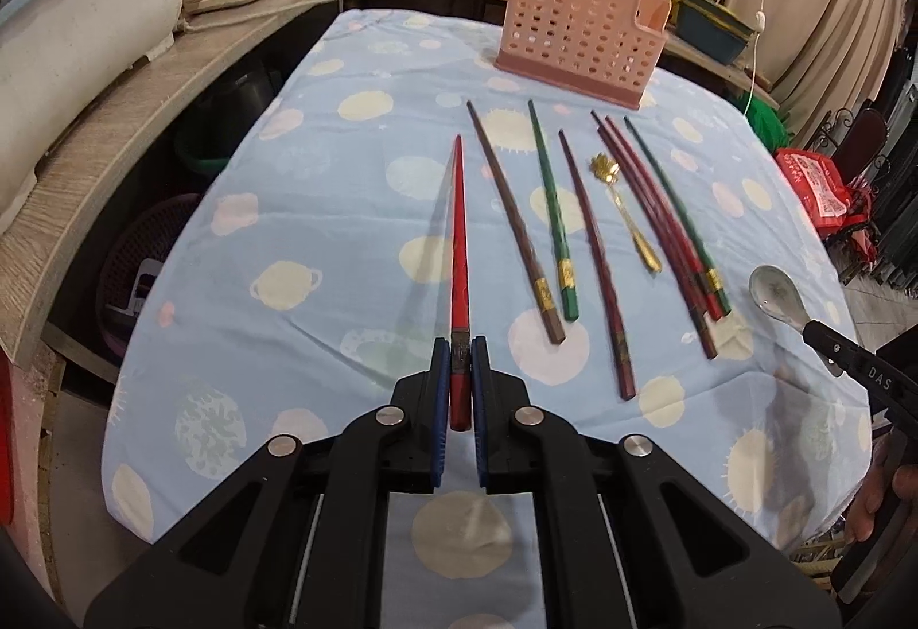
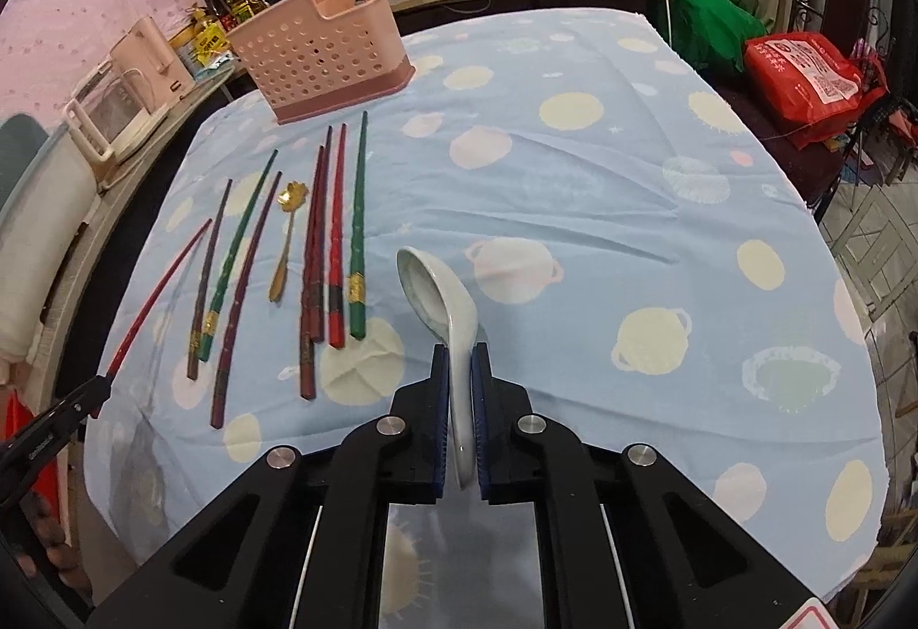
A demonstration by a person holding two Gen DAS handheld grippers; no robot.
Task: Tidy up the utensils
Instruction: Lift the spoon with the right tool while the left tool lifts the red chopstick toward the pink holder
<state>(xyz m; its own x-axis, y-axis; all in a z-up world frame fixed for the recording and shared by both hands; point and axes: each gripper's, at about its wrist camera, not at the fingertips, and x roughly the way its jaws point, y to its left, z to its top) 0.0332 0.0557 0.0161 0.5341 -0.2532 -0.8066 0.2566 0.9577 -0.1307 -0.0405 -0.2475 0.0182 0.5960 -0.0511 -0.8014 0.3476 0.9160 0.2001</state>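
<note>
A red chopstick with a dark patterned band near its thick end is pinched between the blue pads of the left gripper, its tip raised over the blue dotted tablecloth. A white ceramic spoon (glossy, bowl tilted up and away) is clamped by its handle in the right gripper. Both grippers point steeply downward at the table. The other chopsticks, red, green and brown, lie side by side with a small gold spoon among them. The pink perforated basket stands beyond them.
</note>
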